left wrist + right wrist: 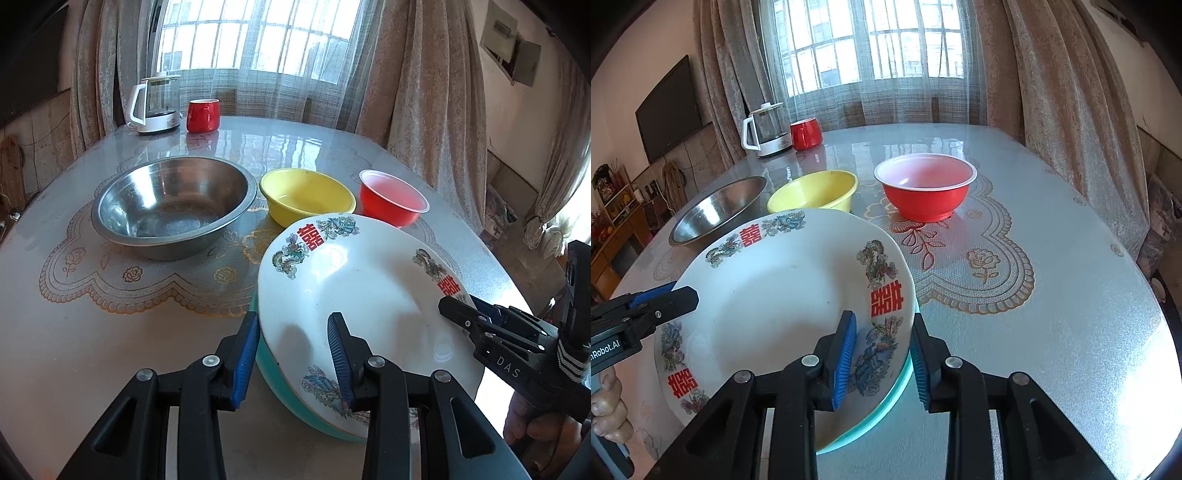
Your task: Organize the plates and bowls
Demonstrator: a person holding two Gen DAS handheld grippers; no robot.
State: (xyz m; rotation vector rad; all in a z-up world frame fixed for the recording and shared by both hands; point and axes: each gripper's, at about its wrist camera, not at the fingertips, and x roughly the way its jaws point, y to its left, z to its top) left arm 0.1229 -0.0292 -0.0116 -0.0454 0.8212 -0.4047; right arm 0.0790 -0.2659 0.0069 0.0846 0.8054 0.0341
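Right wrist: white plate's (768,295) rim sits between both grippers' open jaws

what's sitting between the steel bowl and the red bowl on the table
The yellow bowl sits between the steel bowl and the red bowl, all in one row. The left wrist view shows it best.

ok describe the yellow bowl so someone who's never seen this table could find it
On the glossy table by the curtained window, three bowls stand in a row. The yellow bowl is the middle one, between the steel bowl and the red bowl; it alone is plain yellow.
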